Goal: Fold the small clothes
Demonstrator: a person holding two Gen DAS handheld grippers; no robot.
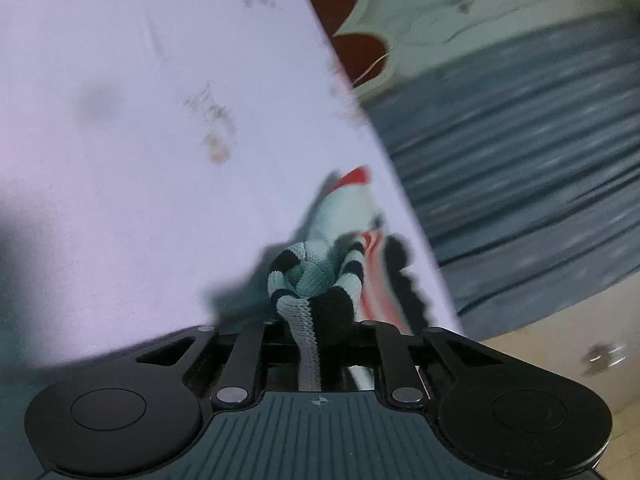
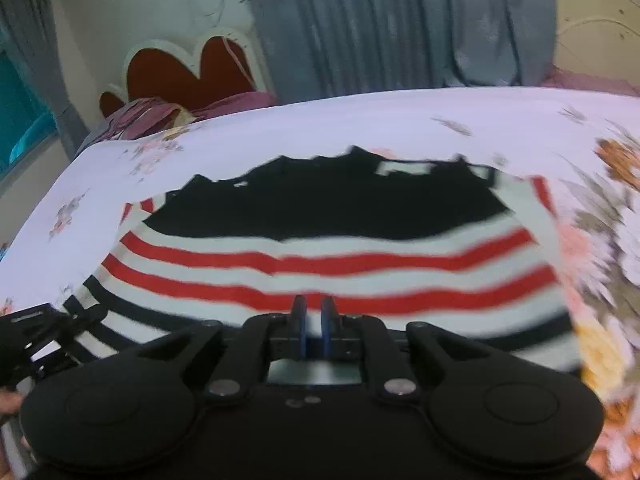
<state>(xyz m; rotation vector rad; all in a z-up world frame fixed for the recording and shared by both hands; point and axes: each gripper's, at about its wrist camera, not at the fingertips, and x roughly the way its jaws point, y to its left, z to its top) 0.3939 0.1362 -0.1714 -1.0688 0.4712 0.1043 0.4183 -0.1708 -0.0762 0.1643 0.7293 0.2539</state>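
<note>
On the left, the left gripper [image 1: 320, 320] had its fingers clamped on a bunched, black-banded knit edge of the sweater [image 1: 344, 220], which trailed away from it along the bed [image 1: 120, 160] near the mattress edge. That view was tilted and blurred, and a curtain [image 1: 520, 160] hung beyond.

Across the middle of the right view the sweater [image 2: 320, 248] lay spread on the floral sheet, its black top part far from the camera, red and white stripes running side to side, and black-striped bands nearest. Its long axis seemed to run left to right there, though blur made the outline uncertain.

The right gripper [image 2: 314, 320] hovered at the near edge with its blue fingers [image 2: 329, 320] narrow, nearly together; whether cloth sat between them, I could not tell.

I judged a fold to be under way, with one side gathered by the left. The next move would call for carrying that edge across the body and laying it flat and square.
</note>
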